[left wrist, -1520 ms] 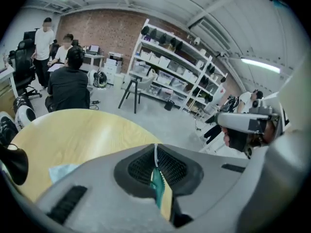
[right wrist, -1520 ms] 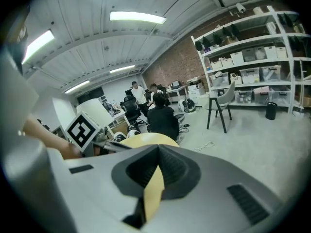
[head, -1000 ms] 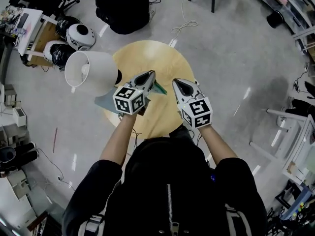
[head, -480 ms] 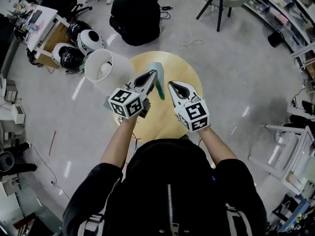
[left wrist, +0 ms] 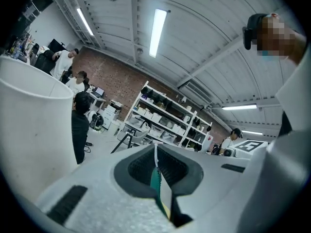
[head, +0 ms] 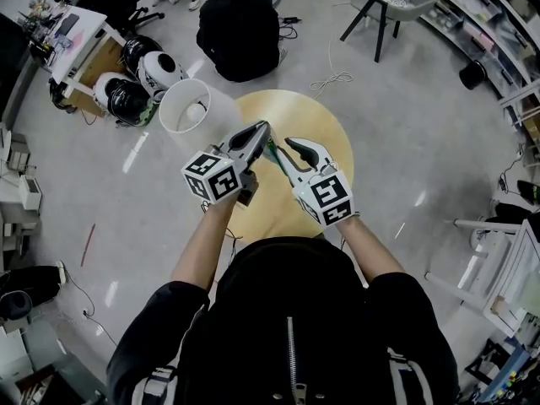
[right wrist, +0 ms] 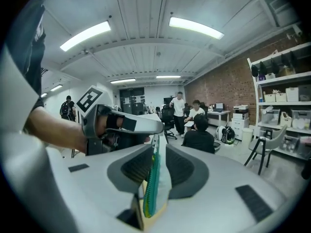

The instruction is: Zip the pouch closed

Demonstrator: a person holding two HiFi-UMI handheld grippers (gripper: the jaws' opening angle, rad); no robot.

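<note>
Pouch (right wrist: pixel 151 178) soft, thin, floppy and light, held up over tabletop (head: pixel 321 125). Pinched tight by left fingers (left wrist: pixel 141 166). Right fingers (right wrist: pixel 187 171) just opening, zip edge loose between them. Best held by zip edge.

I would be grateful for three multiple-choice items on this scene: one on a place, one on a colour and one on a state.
1. Where is the pouch? A on the floor; B on a chair; C between the two grippers.
2. What colour is its zipper? A teal; B red; C black.
3. How is the left gripper? A open, empty; B shut on the pouch; C out of view.
C: it hangs between them; the right gripper, whose fingers have just been opening, has its edge between them. A: teal teeth show. B: its fingers pinch the pouch's edge.
</note>
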